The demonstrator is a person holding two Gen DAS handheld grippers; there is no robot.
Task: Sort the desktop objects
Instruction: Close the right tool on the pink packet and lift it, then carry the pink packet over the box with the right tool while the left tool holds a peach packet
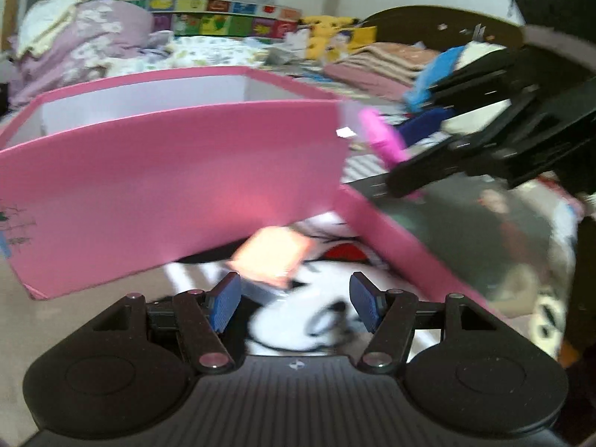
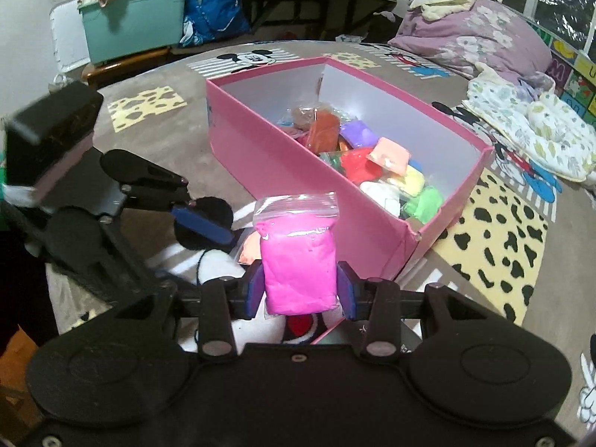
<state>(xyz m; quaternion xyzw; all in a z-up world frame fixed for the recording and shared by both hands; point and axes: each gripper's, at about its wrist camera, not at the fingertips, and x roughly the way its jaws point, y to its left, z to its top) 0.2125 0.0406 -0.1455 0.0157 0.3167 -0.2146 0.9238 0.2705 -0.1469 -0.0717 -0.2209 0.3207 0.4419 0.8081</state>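
Right wrist view shows the right claw (image 2: 301,290) closed on a pink bag (image 2: 298,257) of clay, its two blue pads pressing the bag's lower sides. The bag stands upright between them, long axis running away from the camera, its clear zip-seal end pointing up and forward towards the box (image 2: 257,160). It hangs in the air just short of the box's near corner, not over the opening.

Beside it, the left claw (image 2: 203,223) is half open with nothing between its pads. In the left wrist view the same claw (image 1: 294,307) hovers above a peach bag (image 1: 270,257) that lies on the rug (image 2: 149,70) just outside the box's long wall; whether a pad touches it I cannot tell, as the picture is blurred. From this side the right claw shows at the upper right with the pink bag (image 1: 381,138) slanting out of it.

The box is pink outside and white inside, open at the top, and sits on the rug with its long axis running away to the left. It holds many small clay bags heaped together: orange, purple, red, peach, yellow, white and green. A pink lid (image 1: 383,231) lies next to the box, partly under the right claw.
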